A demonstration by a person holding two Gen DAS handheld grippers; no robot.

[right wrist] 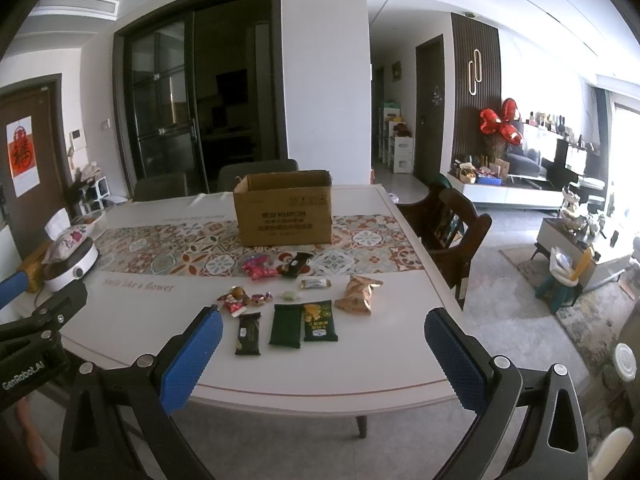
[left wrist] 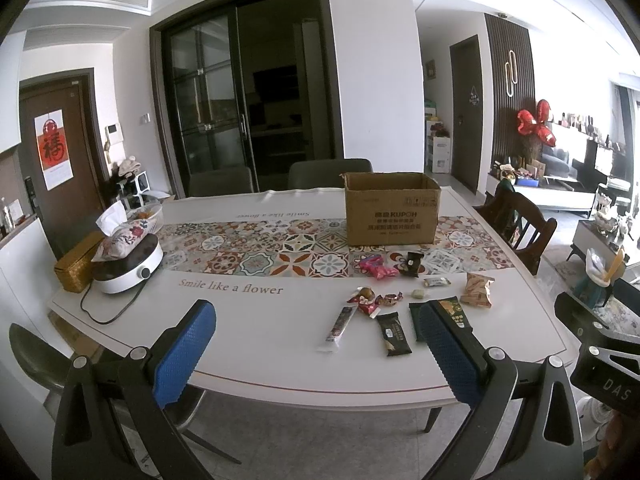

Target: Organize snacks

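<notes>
Both grippers hang above the near edge of the white table (right wrist: 360,376), and both are released, holding nothing. The left gripper (left wrist: 316,350) has its blue pads wide apart; the right gripper (right wrist: 324,354) is spread the same way.

The snacks lie loose near the middle of the table, toward its near edge. Closest to that edge are a small black snack bar wrapper (right wrist: 248,333), a dark green flat pouch (right wrist: 285,325) and, touching its right side, a green packet with yellow print (right wrist: 319,320). To the right of these is a tan crinkled snack bag (right wrist: 359,288). A long white stick packet (left wrist: 340,328) lies at the left of the group. Further in, on the edge of the patterned tile-print runner (left wrist: 248,256), is a pink candy bag (right wrist: 258,267).

Behind the snacks an open brown cardboard box (right wrist: 285,211) stands upright on the runner, near the far edge of the table. Near the left edge is a white round electric cooker (left wrist: 128,266) with a floral tissue pouch (left wrist: 120,238) on top.
</notes>
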